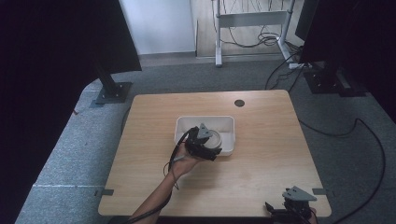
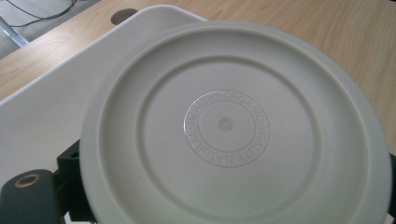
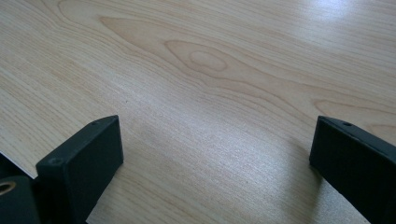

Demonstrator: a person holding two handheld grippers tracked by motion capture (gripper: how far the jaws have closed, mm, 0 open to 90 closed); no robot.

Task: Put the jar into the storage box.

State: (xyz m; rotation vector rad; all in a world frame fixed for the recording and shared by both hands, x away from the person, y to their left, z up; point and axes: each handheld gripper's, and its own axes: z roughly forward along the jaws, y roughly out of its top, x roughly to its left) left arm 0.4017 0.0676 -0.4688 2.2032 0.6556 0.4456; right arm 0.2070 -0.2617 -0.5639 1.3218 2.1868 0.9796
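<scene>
Holding a round white plastic lid over the white rectangular tub at the middle of the high view, the left gripper looks to be mid-step: either bringing the lid to the tub or taking it away, and I cannot tell which. In the left gripper view the lid sits close against the lens, gripped at its lower left edge, smooth and matte with raised concentric rings and embossed lettering circling a small central dot. Behind it, at the upper left of that frame, runs the tub's rounded rim, and beyond that the table's dark cable hole. My guess is that the next move calls for keeping the lid level and lowering it squarely, since a thin, light disc held by one edge would tip easily.

Over at the lower right corner of the high view, the right gripper rests near the edge of the pale wood-grain table. Its jaws stand wide apart with nothing between them but bare grain.
</scene>
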